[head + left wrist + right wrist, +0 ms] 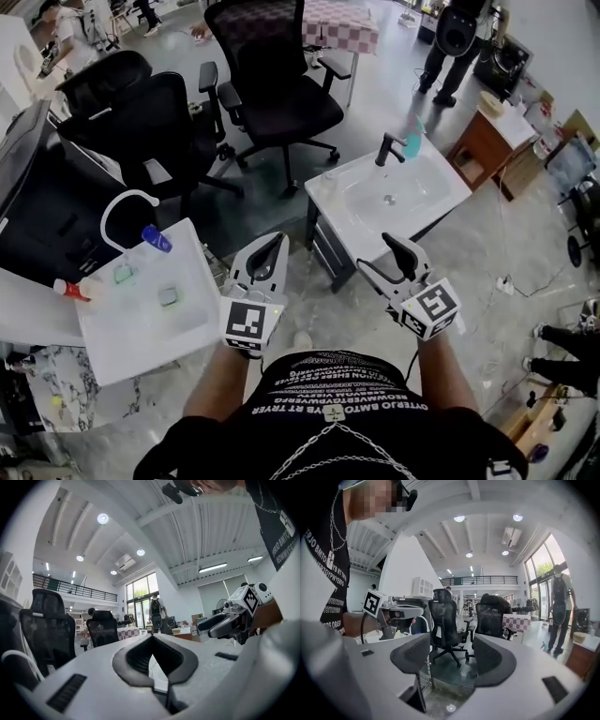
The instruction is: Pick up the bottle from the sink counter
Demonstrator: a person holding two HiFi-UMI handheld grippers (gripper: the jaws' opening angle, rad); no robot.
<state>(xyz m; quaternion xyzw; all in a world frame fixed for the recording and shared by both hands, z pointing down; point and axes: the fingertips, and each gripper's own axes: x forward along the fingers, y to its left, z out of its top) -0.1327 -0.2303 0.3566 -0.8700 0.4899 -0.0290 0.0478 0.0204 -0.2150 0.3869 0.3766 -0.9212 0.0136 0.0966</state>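
Observation:
A teal bottle (413, 142) stands at the back of the right white sink counter (441, 202), beside a black faucet (387, 148). The left white sink counter (141, 352) carries a blue-capped bottle (156, 238) near its white faucet (124, 208) and a red-capped bottle (71, 290) at its left edge. My left gripper (273, 242) (152, 639) hovers between the two sinks, tips together and empty. My right gripper (382, 255) (451, 653) is held in front of the right sink, open with nothing between its jaws. Neither gripper touches a bottle.
Black office chairs (281, 84) (446, 620) stand on the floor behind the sinks. A wooden cabinet (487, 141) sits right of the right sink. A person (455, 42) (560, 609) stands far back. A black desk (42, 206) lies at the left.

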